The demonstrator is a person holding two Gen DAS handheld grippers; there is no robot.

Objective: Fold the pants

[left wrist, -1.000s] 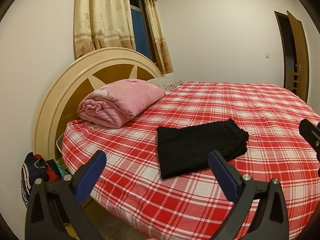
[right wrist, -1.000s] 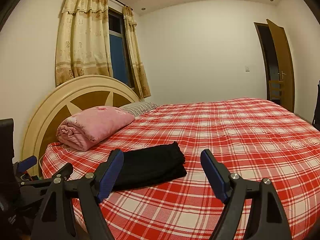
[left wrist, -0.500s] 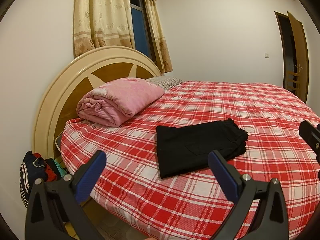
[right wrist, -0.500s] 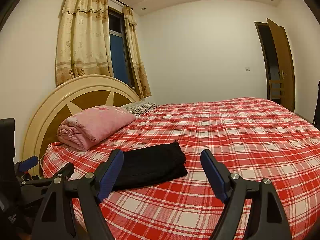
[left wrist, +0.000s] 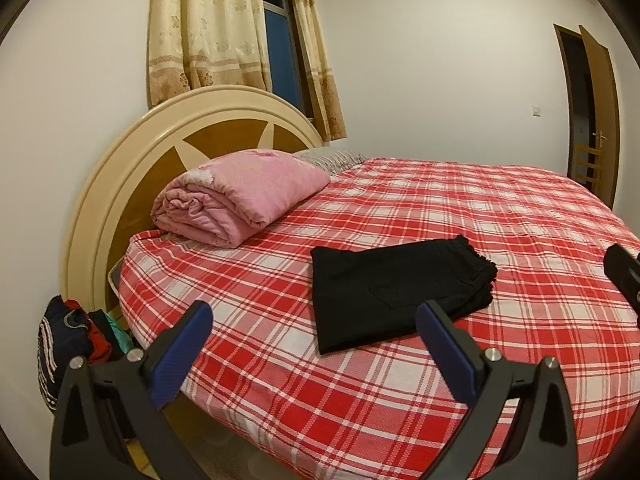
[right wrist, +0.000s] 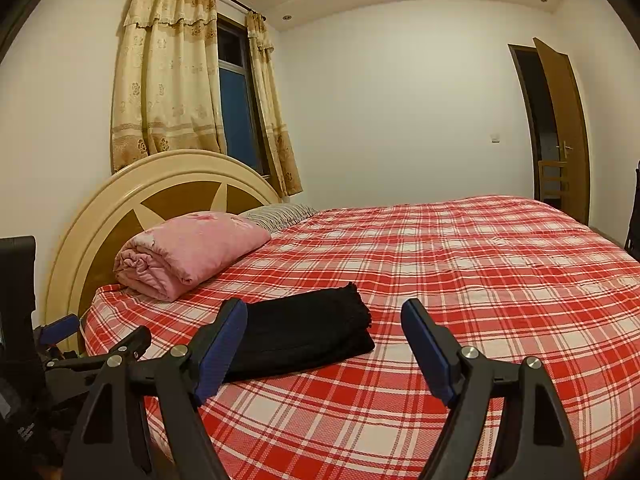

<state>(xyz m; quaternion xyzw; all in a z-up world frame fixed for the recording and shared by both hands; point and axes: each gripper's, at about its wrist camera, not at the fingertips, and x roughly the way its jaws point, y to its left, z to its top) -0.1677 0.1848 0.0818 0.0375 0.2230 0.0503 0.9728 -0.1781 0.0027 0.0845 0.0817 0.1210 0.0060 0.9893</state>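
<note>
Left gripper (left wrist: 314, 336) is hanging wide open, blue pads (left wrist: 182, 354) spread far apart, nothing between them, held off the near edge of the bed (left wrist: 460, 200). Right gripper (right wrist: 324, 332) is likewise gaping wide and holding nothing, also off the near bed edge, with the left gripper showing at its lower left.

Pants (left wrist: 396, 288) are lying folded into a flat black rectangle on the plaid sheet, just ahead of the left gripper and slightly to its right, not touching either pad. From the right gripper the pants (right wrist: 304, 332) are sitting just ahead and to the left, partly hidden behind its left pad (frayed hems pointing away from both tools).

Further ahead-left, a rolled pink quilt (left wrist: 240, 196) is resting against the headboard (left wrist: 120, 168), well apart from the pants. A striped pillow (left wrist: 332, 158) is peeking out behind the quilt. Curtains (left wrist: 200, 28) are hanging above the headboard. A pile of clothes (left wrist: 76, 336) is sitting on the floor left of the left gripper. A door (right wrist: 560, 128) is standing open far ahead-right.
</note>
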